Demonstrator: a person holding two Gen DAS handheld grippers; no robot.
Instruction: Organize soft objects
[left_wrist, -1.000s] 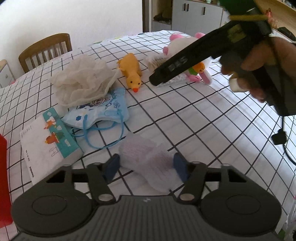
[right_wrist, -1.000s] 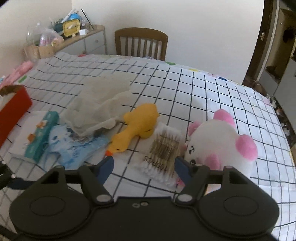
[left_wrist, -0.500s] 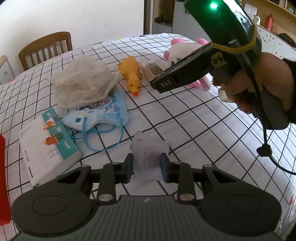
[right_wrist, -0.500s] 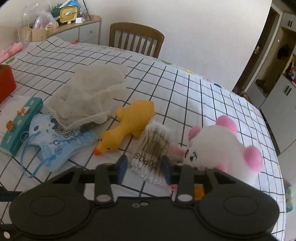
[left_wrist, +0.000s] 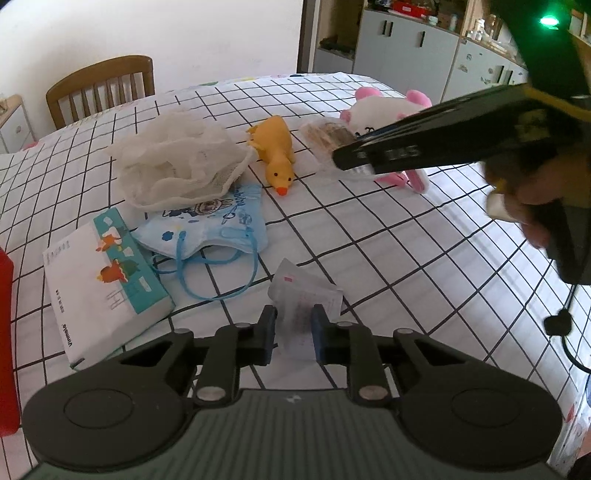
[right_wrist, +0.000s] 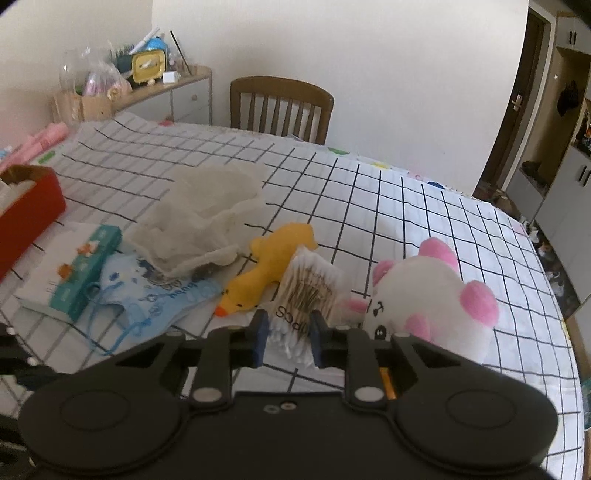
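Note:
My left gripper (left_wrist: 293, 330) is shut on a clear packet of white pads (left_wrist: 304, 295) and holds it above the checked tablecloth (left_wrist: 406, 240). My right gripper (right_wrist: 288, 338) is shut on a bag of cotton swabs (right_wrist: 308, 291) and lifts it beside the yellow plush duck (right_wrist: 269, 271) and the white and pink plush toy (right_wrist: 436, 302). The right gripper also shows in the left wrist view (left_wrist: 354, 160), with the swab bag (left_wrist: 328, 136) in it. A white mesh cloth (left_wrist: 177, 162), a blue child's mask (left_wrist: 207, 229) and a tissue pack (left_wrist: 107, 273) lie at the left.
A red box (right_wrist: 26, 210) stands at the table's left edge. A wooden chair (right_wrist: 280, 107) is behind the table. A sideboard with clutter (right_wrist: 140, 85) stands at the back left. Grey cabinets (left_wrist: 406, 48) are to the right.
Both grippers closed: the left on the pad packet, the right on the swab bag. Both have lifted their packets off the table.

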